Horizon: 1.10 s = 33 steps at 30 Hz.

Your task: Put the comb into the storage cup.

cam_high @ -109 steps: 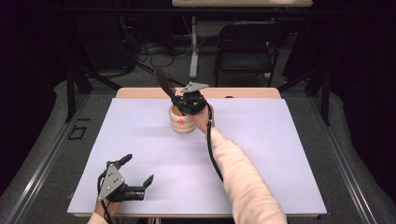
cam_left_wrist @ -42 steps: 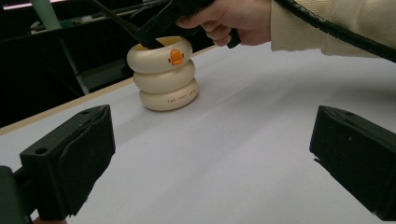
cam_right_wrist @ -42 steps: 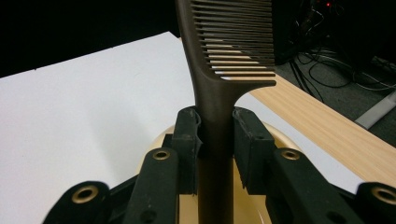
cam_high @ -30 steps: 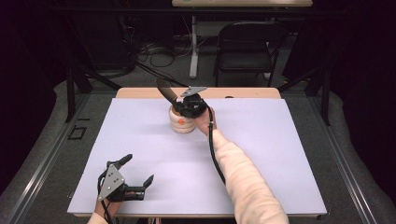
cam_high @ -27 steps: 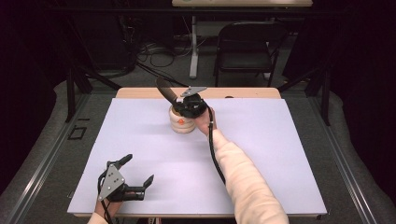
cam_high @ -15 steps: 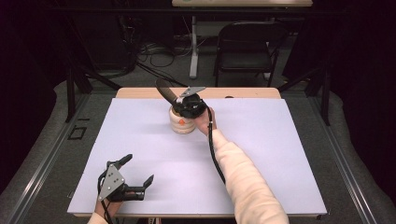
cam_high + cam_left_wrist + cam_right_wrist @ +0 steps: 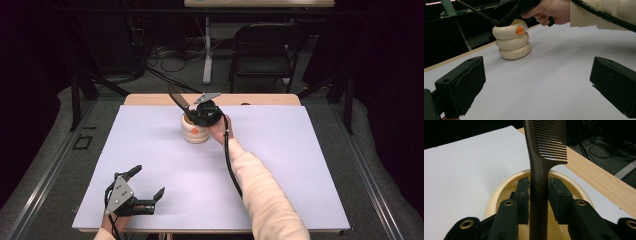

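Note:
A cream holder shaped like stacked rings with an orange duck mark (image 7: 194,131) (image 7: 511,42) stands on the white sheet at the far middle. My right gripper (image 7: 192,117) (image 7: 539,187) hovers over its mouth, shut on the handle of a dark brown comb (image 7: 176,100) (image 7: 539,170). The comb's lower end dips into the holder's rim (image 7: 499,192) and its teeth point up and to the far left. At the near left corner my left gripper (image 7: 148,182) (image 7: 536,82) rests open, jaws wide apart with nothing between them, aimed toward the holder.
A white sheet (image 7: 300,165) covers the table, leaving a wooden strip (image 7: 270,99) along the far edge. Beyond the table stand a black chair (image 7: 265,50), a desk leg and cables on the floor. Dark metal rails run along both sides.
Compared with the earliest frame, the right gripper and the comb sit slightly lower over the holder. Over the last second nothing has visibly moved.

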Each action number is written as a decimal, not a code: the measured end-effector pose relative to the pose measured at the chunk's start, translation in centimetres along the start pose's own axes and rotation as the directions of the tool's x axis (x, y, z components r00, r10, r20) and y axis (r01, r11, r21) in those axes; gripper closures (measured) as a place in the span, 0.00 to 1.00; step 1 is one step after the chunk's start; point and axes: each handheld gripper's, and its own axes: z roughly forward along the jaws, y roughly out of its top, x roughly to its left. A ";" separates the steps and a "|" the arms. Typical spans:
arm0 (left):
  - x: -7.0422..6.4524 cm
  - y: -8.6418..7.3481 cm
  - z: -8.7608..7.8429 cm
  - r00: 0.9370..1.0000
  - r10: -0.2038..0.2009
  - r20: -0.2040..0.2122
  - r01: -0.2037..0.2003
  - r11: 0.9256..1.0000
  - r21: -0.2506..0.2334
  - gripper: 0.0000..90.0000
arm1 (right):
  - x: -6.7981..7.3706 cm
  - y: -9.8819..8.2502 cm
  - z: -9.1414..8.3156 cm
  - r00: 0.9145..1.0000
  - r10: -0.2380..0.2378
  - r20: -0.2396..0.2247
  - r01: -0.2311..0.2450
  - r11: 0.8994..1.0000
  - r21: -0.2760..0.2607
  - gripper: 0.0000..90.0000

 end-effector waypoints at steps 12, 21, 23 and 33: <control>0.0 0.0 0.0 1.000 0.001 -0.001 -0.001 1.000 0.000 0.00 | 0.1 0.2 -0.6 1.000 -0.015 -0.011 0.015 1.000 0.024 0.76; 0.0 0.0 0.0 1.000 0.000 -0.002 0.000 1.000 0.000 0.00 | 0.2 0.3 -1.2 1.000 -0.028 -0.013 0.029 0.999 0.023 0.76; 0.0 0.0 0.0 1.000 0.001 -0.002 -0.001 1.000 0.001 0.00 | 0.2 0.4 -1.4 1.000 -0.028 -0.013 0.028 0.999 0.023 0.75; 0.0 0.0 0.0 1.000 0.003 -0.001 -0.003 1.000 0.002 0.00 | 0.1 0.6 -2.9 0.999 -0.006 -0.035 0.007 0.999 0.033 0.54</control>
